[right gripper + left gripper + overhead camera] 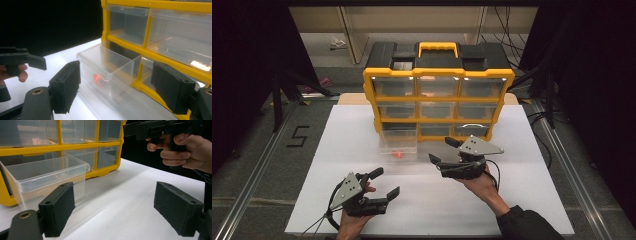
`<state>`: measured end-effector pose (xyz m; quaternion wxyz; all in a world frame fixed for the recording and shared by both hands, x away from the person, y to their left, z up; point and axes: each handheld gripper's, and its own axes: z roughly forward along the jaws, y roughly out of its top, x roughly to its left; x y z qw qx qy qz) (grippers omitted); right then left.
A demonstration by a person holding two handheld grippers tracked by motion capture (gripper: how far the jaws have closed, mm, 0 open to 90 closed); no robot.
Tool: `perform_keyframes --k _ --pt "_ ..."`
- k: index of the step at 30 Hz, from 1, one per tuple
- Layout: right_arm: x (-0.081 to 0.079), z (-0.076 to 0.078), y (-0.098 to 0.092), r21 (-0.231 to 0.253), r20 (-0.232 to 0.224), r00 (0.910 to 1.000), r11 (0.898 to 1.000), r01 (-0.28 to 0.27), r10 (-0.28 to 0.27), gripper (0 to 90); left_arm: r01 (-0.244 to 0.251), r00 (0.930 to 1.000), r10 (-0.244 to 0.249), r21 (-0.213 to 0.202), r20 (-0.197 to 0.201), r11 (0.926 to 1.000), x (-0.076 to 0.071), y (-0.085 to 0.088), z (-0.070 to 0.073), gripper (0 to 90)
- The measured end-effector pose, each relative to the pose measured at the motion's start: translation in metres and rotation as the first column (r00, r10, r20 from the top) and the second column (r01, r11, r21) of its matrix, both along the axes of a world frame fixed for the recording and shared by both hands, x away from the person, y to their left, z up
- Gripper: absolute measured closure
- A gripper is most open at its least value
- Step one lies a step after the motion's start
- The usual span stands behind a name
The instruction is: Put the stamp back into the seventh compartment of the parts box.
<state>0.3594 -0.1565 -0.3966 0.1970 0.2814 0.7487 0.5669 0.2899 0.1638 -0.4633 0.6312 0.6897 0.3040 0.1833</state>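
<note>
While I hold a gripper in each hand, the white rectangular table top spreads under everything, resting on a grey floor marked with a black "5". At its far middle stands the yellow-and-black plastic organiser cabinet with three rows of clear drawers and a yellow carry handle on its black top. From its bottom row, at the left, one clear plastic drawer is pulled out toward me; its front sits well forward of the yellow frame, and a small orange-red object lies inside near the front wall. I cannot tell what that object is; in the right gripper view it looks roundish behind the clear wall.

My right hand holds my right gripper just to the right of the open drawer, in front of the cabinet's bottom row, pointing left toward the drawer. Its black jaws are spread wide with nothing between them but air.

My left hand holds my left gripper nearer to me, over the near-left part of the table and well apart from the drawer. Its jaws also gape wide and grip nothing; in its own view the drawer sits beyond the left jaw.
</note>
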Motion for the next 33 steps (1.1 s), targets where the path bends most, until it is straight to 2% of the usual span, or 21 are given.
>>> perform_keyframes --k 14,22,33 --pt "-0.010 -0.002 -0.016 0.022 0.024 0.9994 0.999 0.023 -0.024 24.1 0.001 1.0000 -0.001 -0.001 0.002 1.0000 0.000 0.000 0.000 16.5" --pt "-0.014 -0.004 -0.024 0.040 0.011 0.9993 0.999 0.036 -0.036 22.4 0.001 1.0000 -0.001 -0.001 0.002 1.0000 0.000 0.000 0.000 16.5" --pt "-0.022 -0.010 -0.034 0.036 0.006 0.9991 0.998 0.043 -0.043 17.3 0.006 1.0000 -0.006 0.003 0.000 1.0000 0.000 0.000 0.000 16.2"
